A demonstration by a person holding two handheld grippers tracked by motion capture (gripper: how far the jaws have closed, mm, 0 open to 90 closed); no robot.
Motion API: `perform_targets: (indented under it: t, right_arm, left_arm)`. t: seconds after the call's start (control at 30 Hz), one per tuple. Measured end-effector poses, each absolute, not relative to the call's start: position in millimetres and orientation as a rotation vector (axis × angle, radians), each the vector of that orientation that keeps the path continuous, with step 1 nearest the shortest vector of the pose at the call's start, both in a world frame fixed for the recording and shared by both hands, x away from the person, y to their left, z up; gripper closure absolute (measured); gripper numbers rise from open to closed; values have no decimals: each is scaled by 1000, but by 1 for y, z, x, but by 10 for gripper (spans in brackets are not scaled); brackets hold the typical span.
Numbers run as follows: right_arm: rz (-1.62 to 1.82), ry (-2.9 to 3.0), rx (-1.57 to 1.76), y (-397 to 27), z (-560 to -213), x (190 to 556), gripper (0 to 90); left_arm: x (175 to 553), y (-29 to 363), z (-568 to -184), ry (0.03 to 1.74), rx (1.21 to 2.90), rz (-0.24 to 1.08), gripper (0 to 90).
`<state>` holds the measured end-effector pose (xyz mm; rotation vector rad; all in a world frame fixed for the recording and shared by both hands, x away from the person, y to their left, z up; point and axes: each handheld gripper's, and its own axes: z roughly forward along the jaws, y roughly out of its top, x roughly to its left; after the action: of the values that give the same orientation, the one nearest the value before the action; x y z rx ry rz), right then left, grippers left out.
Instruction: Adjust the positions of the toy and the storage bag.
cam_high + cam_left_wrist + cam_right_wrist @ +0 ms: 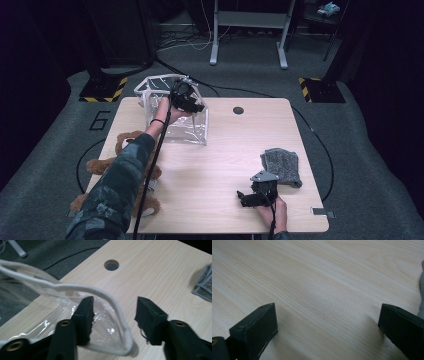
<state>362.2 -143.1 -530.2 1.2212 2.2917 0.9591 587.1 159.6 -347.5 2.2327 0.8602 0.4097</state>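
A clear plastic bag [192, 131] with a white rim stands at the table's far left. My left gripper [197, 106] is at its top right corner, held from the left by a hand. In the left gripper view the white rim [75, 287] runs between the jaws of the left gripper [115, 315]. One jaw sits inside the bag and the other outside, apart, with no pad pressing. My right gripper [242, 197] rests low near the front right edge. In the right gripper view the right gripper [327, 325] stands wide open over bare wood.
A grey folded cloth [282, 165] lies just beyond the right gripper, also seen as cloth [203, 285] and as a cloth edge [421, 290]. A brown teddy bear [127, 141] lies at the table's left edge under the sleeve. The wooden table [225, 150] has a cable hole [238, 110].
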Motion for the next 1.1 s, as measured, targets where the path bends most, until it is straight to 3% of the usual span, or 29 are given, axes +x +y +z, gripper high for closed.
perform_targets:
  t: [0.13, 0.47, 0.8, 1.1]
  right_arm:
    - [962, 2290, 1224, -143, -530, 362, 14]
    - [958, 2288, 1229, -143, -530, 362, 14]
    - [959, 2292, 1223, -143, -530, 362, 14]
    - [960, 2292, 1224, -143, -530, 362, 14]
  left_arm:
    - [586, 172, -342, 892, 2207, 425, 336]
    - [583, 210, -333, 974, 2116, 459, 233]
    - [576, 271, -319, 1107, 1937, 622, 242]
    - [584, 303, -335, 1284, 1916, 618, 256]
